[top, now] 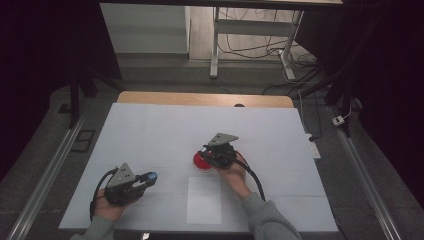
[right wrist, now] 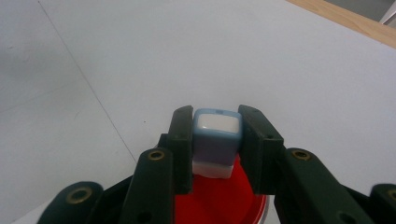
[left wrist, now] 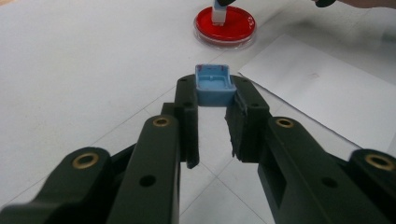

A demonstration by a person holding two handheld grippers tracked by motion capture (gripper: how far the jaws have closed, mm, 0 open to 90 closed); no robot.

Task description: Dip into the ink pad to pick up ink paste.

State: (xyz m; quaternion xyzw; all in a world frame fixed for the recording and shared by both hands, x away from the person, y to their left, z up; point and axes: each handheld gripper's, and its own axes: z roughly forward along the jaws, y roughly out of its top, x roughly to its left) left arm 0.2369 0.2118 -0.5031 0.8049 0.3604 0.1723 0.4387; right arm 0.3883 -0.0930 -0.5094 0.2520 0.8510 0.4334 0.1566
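The right gripper (right wrist: 215, 144) is clamping the stamp (right wrist: 215, 140) upright over the red ink pad (left wrist: 225, 24), probably touching it; the left gripper (left wrist: 215, 119), nearer the person, is pinching the blue cap (left wrist: 214, 85).

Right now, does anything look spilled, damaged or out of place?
Nothing stands out. The left gripper holds the blue cap; the right gripper holds the stamp upright on the red ink pad, no ink spilled.

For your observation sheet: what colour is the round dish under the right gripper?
Red dish, clearest in the left gripper view.
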